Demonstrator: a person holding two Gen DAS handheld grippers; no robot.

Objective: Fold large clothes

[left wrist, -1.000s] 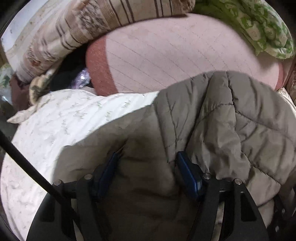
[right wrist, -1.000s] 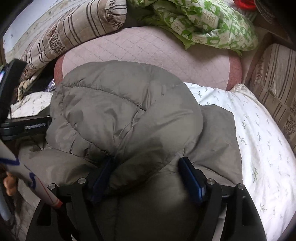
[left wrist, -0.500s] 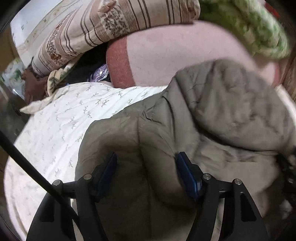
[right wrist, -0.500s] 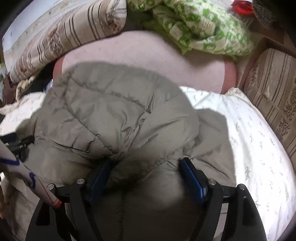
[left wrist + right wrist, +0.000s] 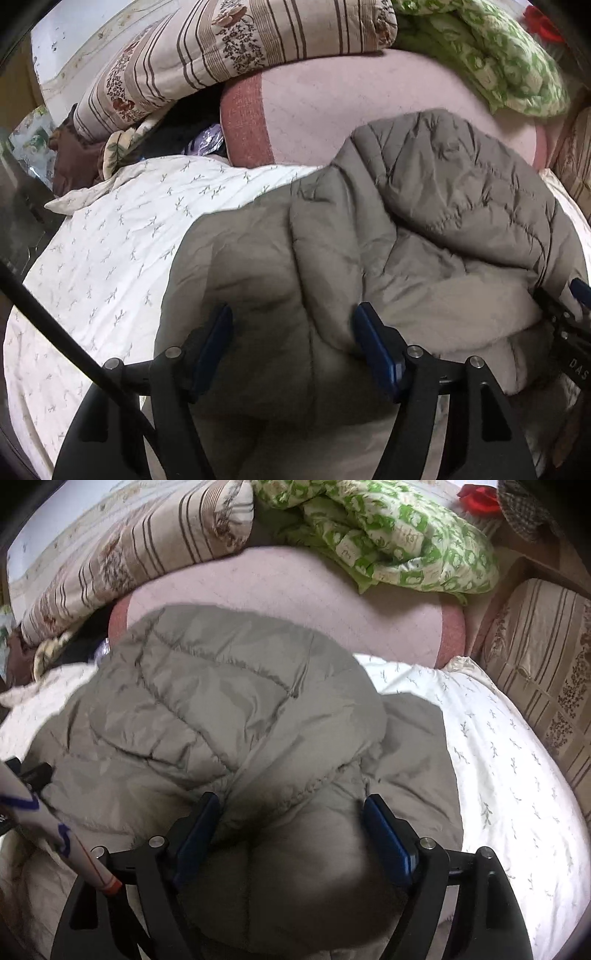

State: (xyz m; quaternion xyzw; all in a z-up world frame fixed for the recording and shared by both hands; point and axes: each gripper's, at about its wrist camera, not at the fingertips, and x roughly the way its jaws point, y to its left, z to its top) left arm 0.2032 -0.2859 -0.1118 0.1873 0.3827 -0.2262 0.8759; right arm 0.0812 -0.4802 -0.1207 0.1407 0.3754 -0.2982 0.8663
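Left gripper [image 5: 291,347] and right gripper [image 5: 291,830] each straddle a bulge of the grey padded jacket [image 5: 424,229], which lies mid-bed on the white sheet [image 5: 110,240]; whether the pads bite cannot be told. The right jaws have just been widening. Press both folds flat before withdrawing.

The right gripper [image 5: 291,830] has just been opening around the padded jacket [image 5: 229,709], seemingly loosening.
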